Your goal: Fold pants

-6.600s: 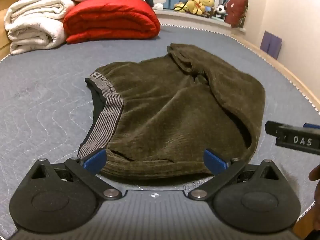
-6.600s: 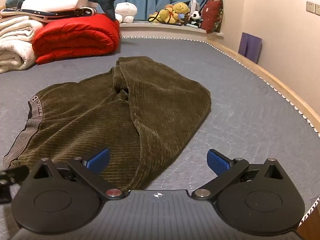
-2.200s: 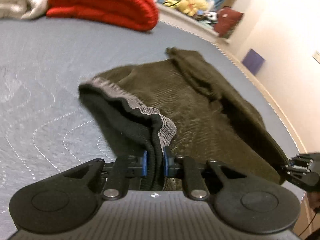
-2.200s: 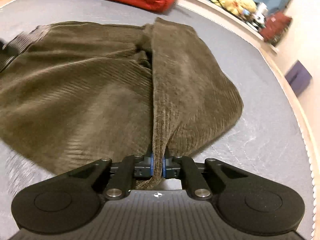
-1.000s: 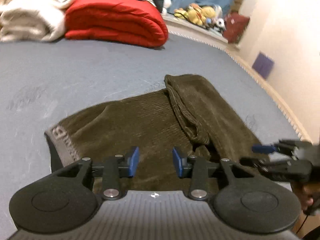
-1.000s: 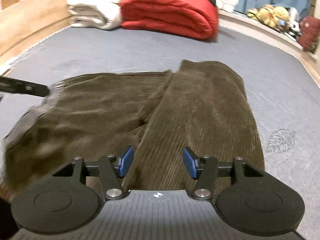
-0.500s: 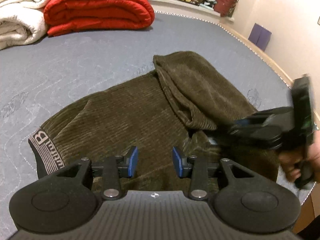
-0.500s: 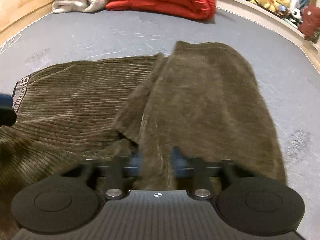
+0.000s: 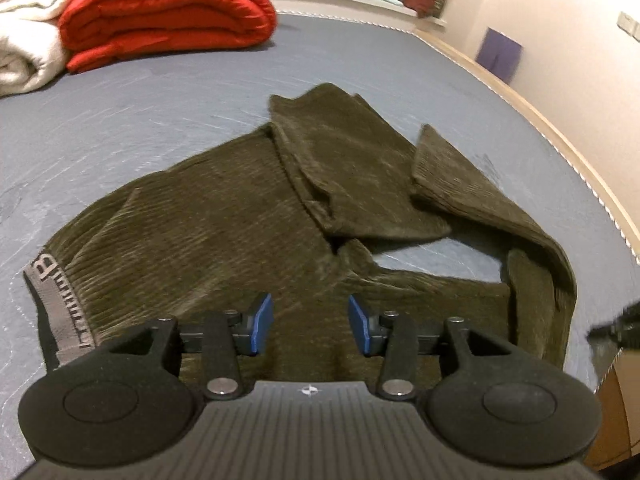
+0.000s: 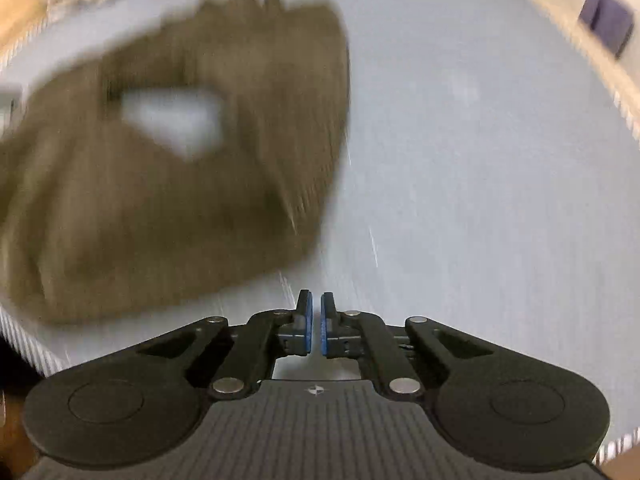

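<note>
Pants [image 9: 224,240]: olive-brown corduroy, lying on the bed [image 9: 132,128], partly folded and untidy. The grey waistband [image 9: 56,300] is sitting at the near left in the left wrist view; the legs are running away to the right and bending back on themselves, leaving a small triangle of bare mattress showing between the folds. The long axis is lying roughly left to right across the near edge of the bed. In the right wrist view the pants [image 10: 168,168] are showing only as a motion-blurred brown mass, upper left of that camera.

Bed: grey-blue quilted surface, wooden rim along the right side.

Red quilt [image 9: 160,12]: rolled, resting at the far left, well apart from the pants, beside a white blanket [image 9: 24,32].

Left hand-held gripper [image 9: 308,328]: hovering directly over the pants near the waist end, fingers parted to a middling gap, holding nothing; cloth is lying straight ahead and beneath it.

Right hand-held gripper [image 10: 315,326]: pads nearly closed with a thin slit between, nothing visible in that slit; it is pointing at bare mattress, with the pants off to its left.

Judgement: the left one is the nearer to the cloth; the right would need to swing leftward to reach the leg end before another fold.
</note>
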